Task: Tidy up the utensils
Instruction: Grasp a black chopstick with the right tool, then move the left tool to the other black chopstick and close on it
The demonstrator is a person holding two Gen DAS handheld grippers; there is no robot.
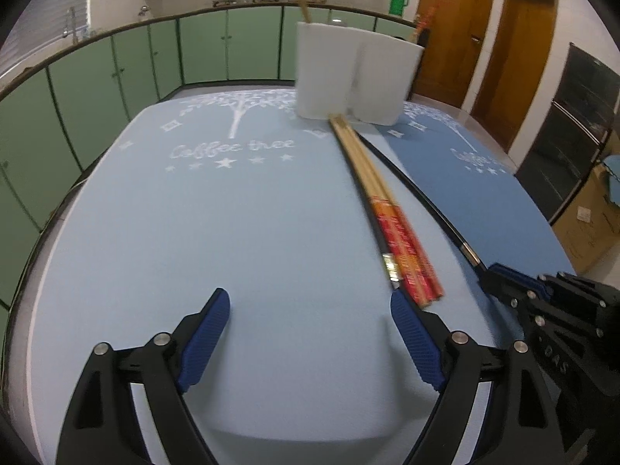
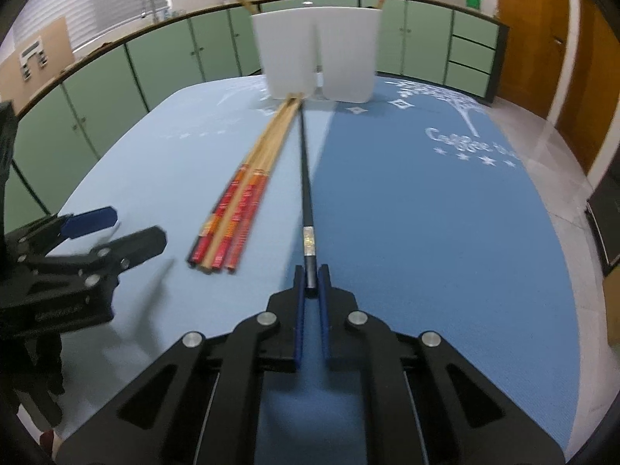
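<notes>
Fingers of the right gripper (image 2: pixel 312 283) are pinched tight on the near end of a black chopstick (image 2: pixel 305 178), held low and level over the mats. Left gripper (image 1: pixel 310 333) hovers beside it, jaws spread wide, gripping nothing. Just ahead, the wooden chopsticks (image 1: pixel 381 201) with red ends lie bundled mid-table, tips reaching the white holder (image 2: pixel 316 54) at the far edge.
</notes>
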